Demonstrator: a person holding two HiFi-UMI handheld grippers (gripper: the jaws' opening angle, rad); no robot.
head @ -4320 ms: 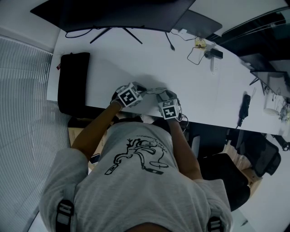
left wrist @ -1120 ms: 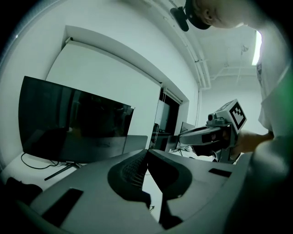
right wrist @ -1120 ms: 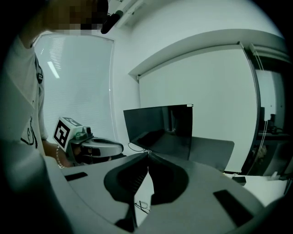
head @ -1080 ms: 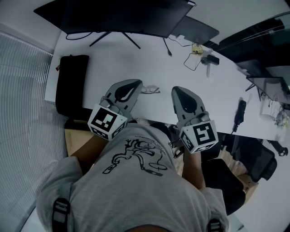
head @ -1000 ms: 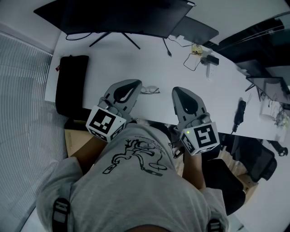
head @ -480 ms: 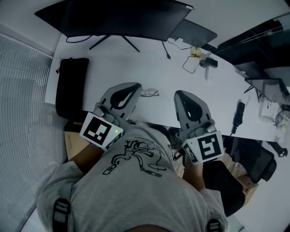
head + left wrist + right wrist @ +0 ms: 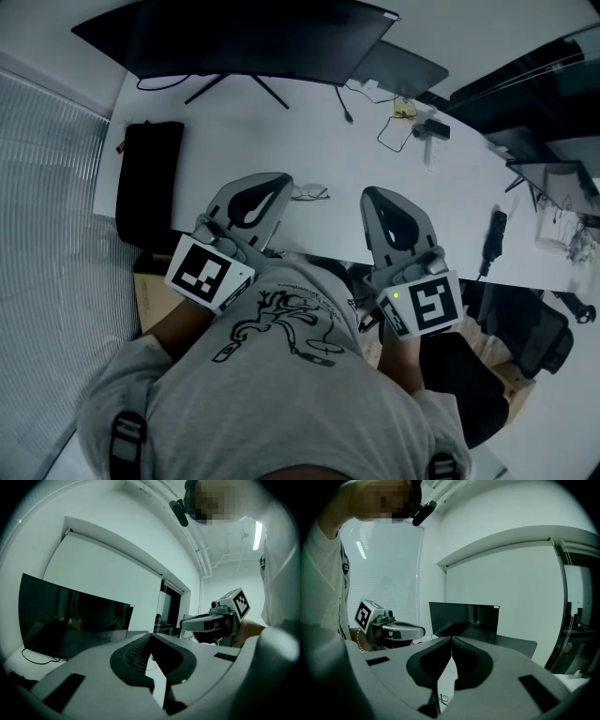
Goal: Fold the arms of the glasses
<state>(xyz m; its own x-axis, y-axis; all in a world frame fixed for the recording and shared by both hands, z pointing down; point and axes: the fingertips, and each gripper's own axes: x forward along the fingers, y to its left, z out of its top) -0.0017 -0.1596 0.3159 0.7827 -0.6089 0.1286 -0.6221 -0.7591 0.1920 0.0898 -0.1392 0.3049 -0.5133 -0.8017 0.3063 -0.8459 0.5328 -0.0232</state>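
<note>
Dark spindly glasses (image 7: 309,192) between left tongs (image 7: 278,180) and right tongs (image 7: 372,194), both closed empty, look light, fragile: nip an arm gently.

Glasses (image 7: 309,193) on table (image 7: 225,141), before monitor (image 7: 253,37)

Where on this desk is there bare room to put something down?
The desk is bare between the monitor and the glasses, and again right of the right tongs up to the black object. The far right corner is crowded with cables.
</note>
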